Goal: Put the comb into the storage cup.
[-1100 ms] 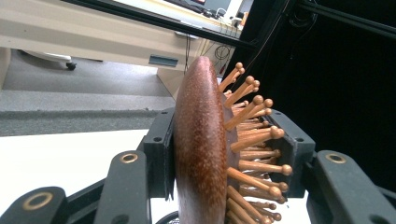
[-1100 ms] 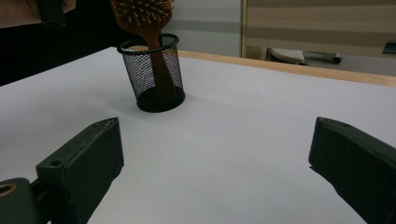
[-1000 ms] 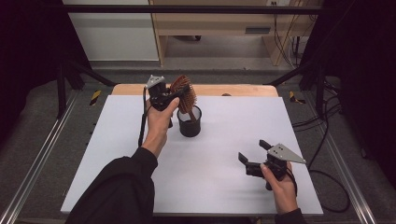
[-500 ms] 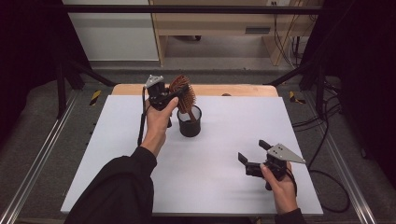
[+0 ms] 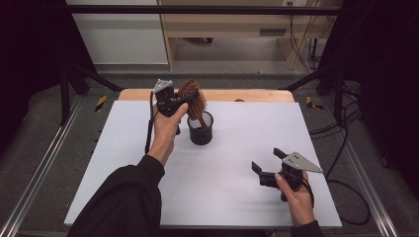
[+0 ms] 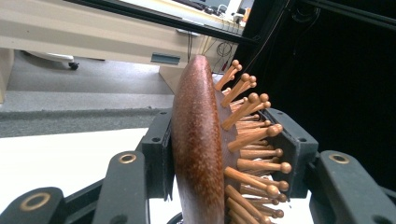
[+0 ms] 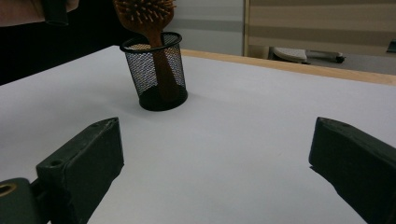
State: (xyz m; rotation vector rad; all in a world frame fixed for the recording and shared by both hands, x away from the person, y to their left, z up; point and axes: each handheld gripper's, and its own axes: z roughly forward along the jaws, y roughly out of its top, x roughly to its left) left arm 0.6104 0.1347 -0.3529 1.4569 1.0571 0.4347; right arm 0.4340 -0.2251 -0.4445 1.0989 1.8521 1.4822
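The left gripper point(image 5: 184, 100) is raised over the far left part of the white table top point(image 5: 148, 148), held in the person's left hand point(image 5: 165, 129). Its two black jaws clamp the head of a brown wooden hairbrush with ball-tipped wooden pins point(image 5: 192, 101). In the left gripper view the hairbrush point(image 6: 205, 154) stands edge-on between the pads: one pad presses the smooth dark back, the other bears on the pin side.

The brush stands roughly upright, tilted slightly, with its handle down inside a black wire-mesh cylindrical cup point(image 5: 200, 129). In the right gripper view the handle point(image 7: 161, 65) shows through the mesh of the cup point(image 7: 156, 77) and reaches down toward the cup's base; whether it touches the base cannot be told. The cup stands upright on the table, just right of the left hand.

The right gripper point(image 5: 267, 165) is held low at the near right part of the table in the person's right hand point(image 5: 296, 195), well apart from the cup. Its jaws are spread wide with nothing between them; in the right gripper view they frame bare table surface point(image 7: 233, 154).

A light wooden board edge point(image 5: 257, 95) runs along the table's far side.
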